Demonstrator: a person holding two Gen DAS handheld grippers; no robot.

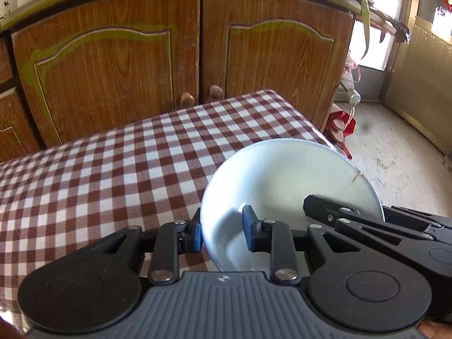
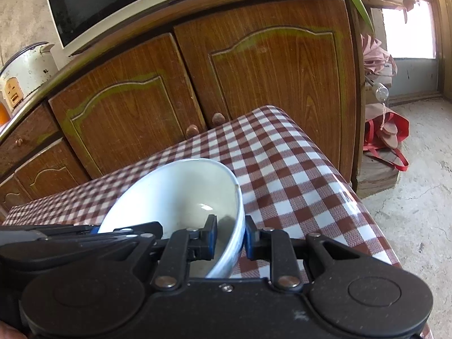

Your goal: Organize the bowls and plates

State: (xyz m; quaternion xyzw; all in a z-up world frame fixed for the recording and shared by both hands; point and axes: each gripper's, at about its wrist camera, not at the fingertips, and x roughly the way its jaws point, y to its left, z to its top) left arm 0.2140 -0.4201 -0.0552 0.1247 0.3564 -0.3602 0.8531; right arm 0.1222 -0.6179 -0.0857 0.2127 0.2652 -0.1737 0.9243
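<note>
A white bowl sits near the right end of the table, which is covered in a red-and-white checked cloth. My left gripper is shut on the bowl's left wall, one blue pad outside and one inside. A finger of the right gripper reaches into the bowl from the right. In the right wrist view my right gripper is shut on the right wall of the bowl, with the left gripper's fingers at its left rim. A crack marks the far right rim.
A wooden cabinet with two knobbed doors stands right behind the table. A microwave and a white rice cooker sit on top of it. The table's right edge drops to a concrete floor, where a red bag lies.
</note>
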